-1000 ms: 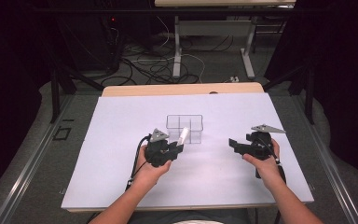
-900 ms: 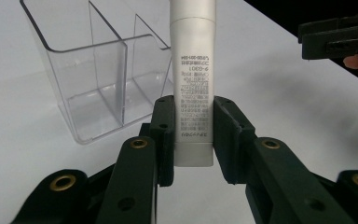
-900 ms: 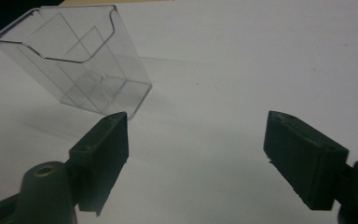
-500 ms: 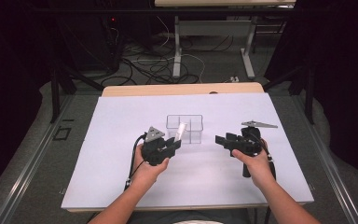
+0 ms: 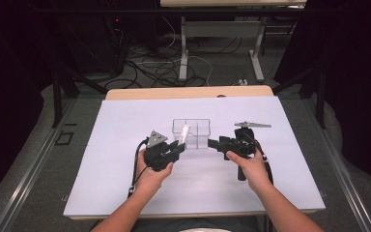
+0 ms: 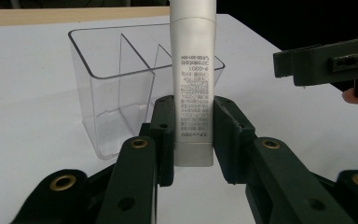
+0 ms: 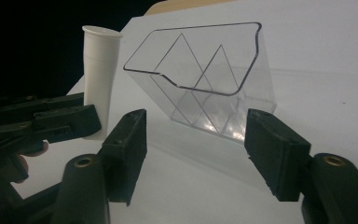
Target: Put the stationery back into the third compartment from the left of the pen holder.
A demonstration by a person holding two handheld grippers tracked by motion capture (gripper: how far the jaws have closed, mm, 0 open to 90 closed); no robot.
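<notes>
gripping a white tube (image 6: 193,84) beside clear organizer (image 5: 198,131), left claw (image 6: 193,135).

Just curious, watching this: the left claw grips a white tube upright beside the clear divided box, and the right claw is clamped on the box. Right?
Not quite. The right claw is open, its jaws spread short of the clear divided box, as the right gripper view shows. The left claw does grip the white tube upright beside it.

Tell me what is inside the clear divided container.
Nothing can be seen inside the clear container: its compartments look bare through the walls. The white tube is outside it, clamped in the left gripper. That tube hides part of one compartment.
</notes>
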